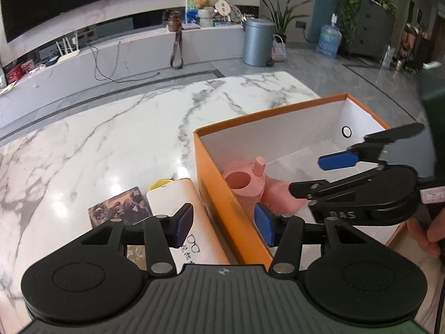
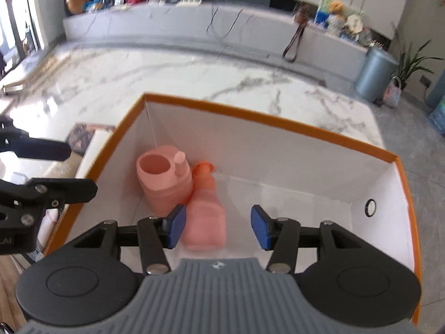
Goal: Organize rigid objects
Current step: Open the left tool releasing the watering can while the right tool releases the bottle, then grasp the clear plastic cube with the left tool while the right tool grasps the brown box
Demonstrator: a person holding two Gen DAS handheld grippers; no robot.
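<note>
Right wrist view: right gripper [image 2: 218,226] hangs over the orange box [image 2: 250,117], jaws apart and empty, nothing pressed between the pads. Pink bottle [image 2: 205,220] lies in the box against the pink cup [image 2: 164,178]. Risk, as I judge it: a low pass could clip the bottle or box wall. Left gripper [image 1: 225,224], also released and empty, straddles the box wall; white case [image 1: 192,222] waits outside on the table [image 1: 111,139].

A grey pedal bin [image 1: 258,41] stands beside a potted plant [image 1: 281,14]
</note>
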